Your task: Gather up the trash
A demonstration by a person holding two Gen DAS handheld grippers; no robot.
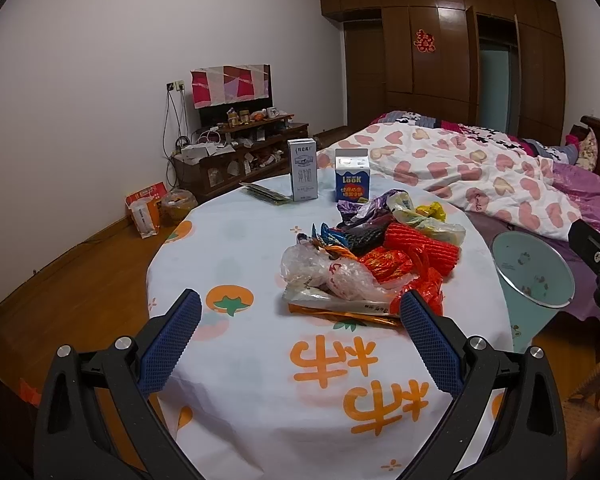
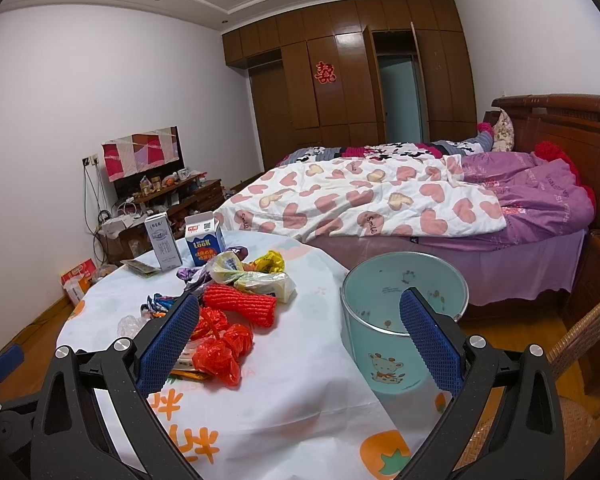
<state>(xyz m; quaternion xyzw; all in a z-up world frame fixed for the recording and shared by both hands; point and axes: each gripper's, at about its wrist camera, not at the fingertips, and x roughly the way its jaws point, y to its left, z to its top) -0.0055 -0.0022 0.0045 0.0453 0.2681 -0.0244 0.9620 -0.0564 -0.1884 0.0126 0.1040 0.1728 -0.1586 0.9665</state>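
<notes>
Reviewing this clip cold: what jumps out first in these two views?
The heap of bright wrappers and bags in the middle of the round table, with its persimmon-print cloth, draws the eye first. Two upright cartons stand behind it at the far edge. The pale blue bin waits beside the table on the bed side, and both the left gripper and right gripper hang open, empty.

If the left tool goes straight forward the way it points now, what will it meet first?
Probably the flat wrappers at the near edge of the trash pile, just ahead between the open left tool fingers. Depth is unclear.
</notes>
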